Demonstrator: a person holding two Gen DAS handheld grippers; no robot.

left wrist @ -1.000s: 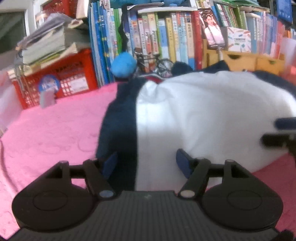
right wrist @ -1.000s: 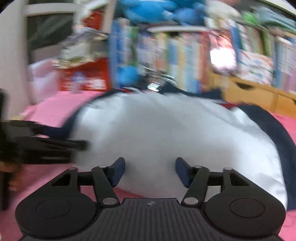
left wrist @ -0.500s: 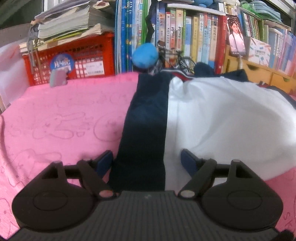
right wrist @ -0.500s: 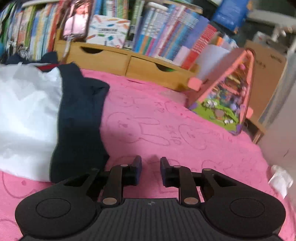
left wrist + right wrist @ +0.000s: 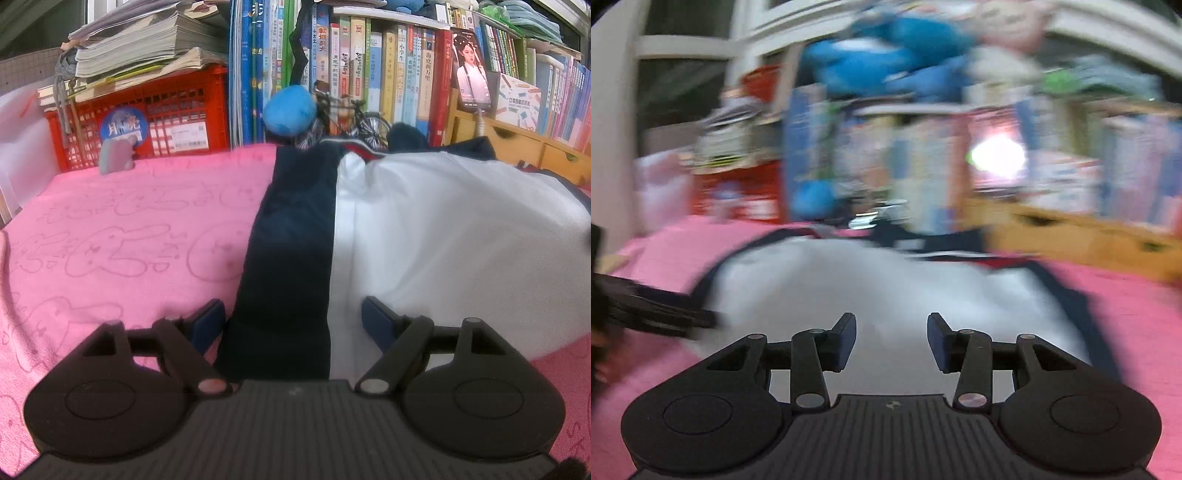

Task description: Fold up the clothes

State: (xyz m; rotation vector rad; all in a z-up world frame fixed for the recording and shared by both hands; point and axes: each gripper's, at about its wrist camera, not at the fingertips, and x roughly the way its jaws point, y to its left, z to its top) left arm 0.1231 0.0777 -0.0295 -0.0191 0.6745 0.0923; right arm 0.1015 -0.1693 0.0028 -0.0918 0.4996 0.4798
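A white garment [image 5: 443,236] with a navy sleeve [image 5: 291,258] folded along its left side lies on the pink cloth [image 5: 122,240]. My left gripper [image 5: 293,317] stands open astride the near end of the navy sleeve, its pads clear of the fabric. In the blurred right wrist view the same garment [image 5: 886,284] lies ahead, and my right gripper [image 5: 892,338] hangs over its near edge with the jaws opening and nothing between them. At the left edge of that view the left gripper's fingers [image 5: 665,314] show.
Behind the cloth stand a red crate [image 5: 147,118] with stacked papers, a row of books [image 5: 369,74], a blue plush ball [image 5: 290,110], a small model bicycle [image 5: 354,118] and wooden drawers [image 5: 517,140]. Bare pink cloth spreads to the left of the garment.
The right gripper swung away to the table's right side with jaws nearly shut, then came back over the white garment and spread them. The left gripper widened slightly and shifted left onto the navy sleeve.
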